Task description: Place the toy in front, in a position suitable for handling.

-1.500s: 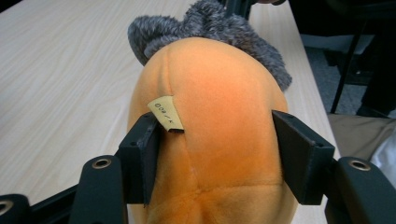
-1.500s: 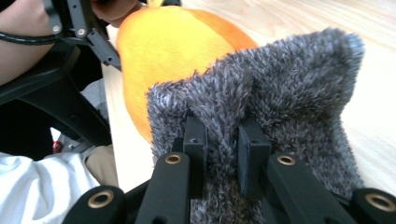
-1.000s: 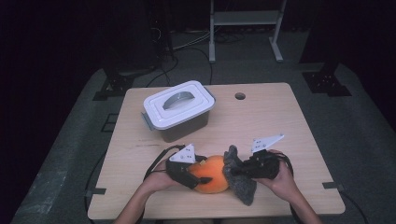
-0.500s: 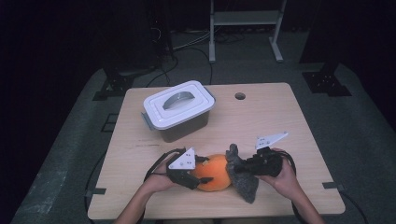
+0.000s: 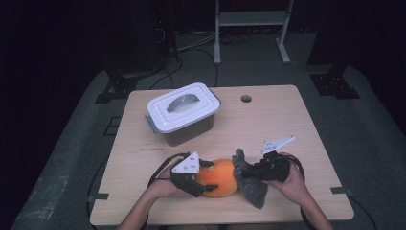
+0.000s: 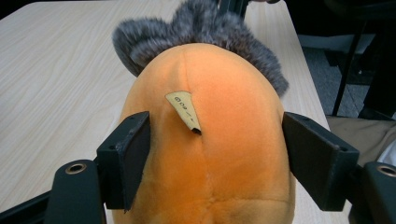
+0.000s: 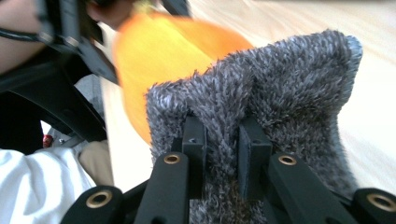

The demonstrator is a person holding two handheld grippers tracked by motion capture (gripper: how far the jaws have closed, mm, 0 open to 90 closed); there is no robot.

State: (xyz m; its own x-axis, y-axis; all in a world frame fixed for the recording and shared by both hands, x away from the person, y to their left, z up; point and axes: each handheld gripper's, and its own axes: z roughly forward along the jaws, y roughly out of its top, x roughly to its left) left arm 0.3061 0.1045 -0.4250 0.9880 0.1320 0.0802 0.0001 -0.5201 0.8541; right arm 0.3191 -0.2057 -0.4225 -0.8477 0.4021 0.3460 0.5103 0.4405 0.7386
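here your left gripper (image 6: 210,154) has just been opening, its jaws straddling the orange plush toy (image 6: 210,116) on the counter (image 5: 268,120); the toy's small yellow tag (image 6: 184,109) bears print too small to read. your right gripper (image 7: 222,140) pinches the toy's grey fur (image 7: 280,88).

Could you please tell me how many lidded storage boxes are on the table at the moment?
1. The storage box, white lid on, stands on the far left part of the table, beyond the orange and grey plush toy. Nothing suggests another hidden.
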